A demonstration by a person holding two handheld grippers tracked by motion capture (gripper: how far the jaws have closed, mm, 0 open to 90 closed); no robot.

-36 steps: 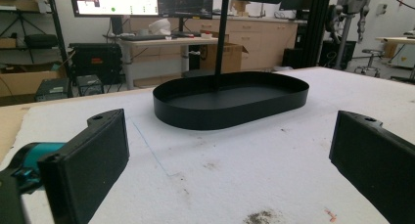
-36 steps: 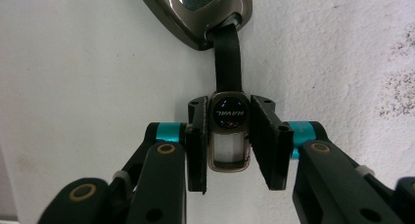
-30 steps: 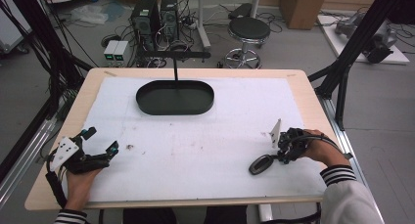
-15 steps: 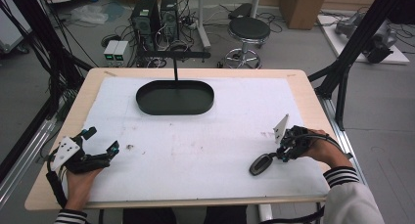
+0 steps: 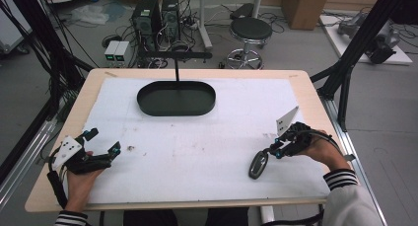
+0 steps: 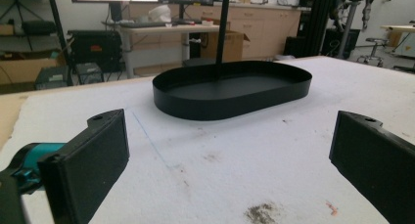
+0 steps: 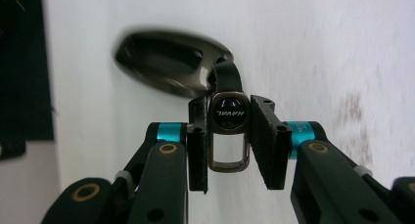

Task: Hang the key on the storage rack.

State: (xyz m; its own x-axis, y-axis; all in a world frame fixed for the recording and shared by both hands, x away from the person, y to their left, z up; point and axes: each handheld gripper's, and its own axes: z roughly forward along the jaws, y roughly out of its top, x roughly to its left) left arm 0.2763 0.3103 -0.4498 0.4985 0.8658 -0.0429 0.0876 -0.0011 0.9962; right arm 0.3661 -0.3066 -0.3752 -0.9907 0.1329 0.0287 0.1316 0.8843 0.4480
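Near the front right of the tabletop, the right gripper is clamped on the metal buckle of a dark key fob. In the right gripper view the jaws press the buckle's two sides, a short strap runs from it to the oval fob body, and the body lies beyond the jaw tips on the white mat. In the high view the fob sits just left of and slightly nearer than the right hand.

At the front left, the left gripper rests with its jaws spread wide and nothing between them.

Farther back, at the middle of the mat, stands a black oval tray with a thin upright post at its far side, well apart from both grippers.
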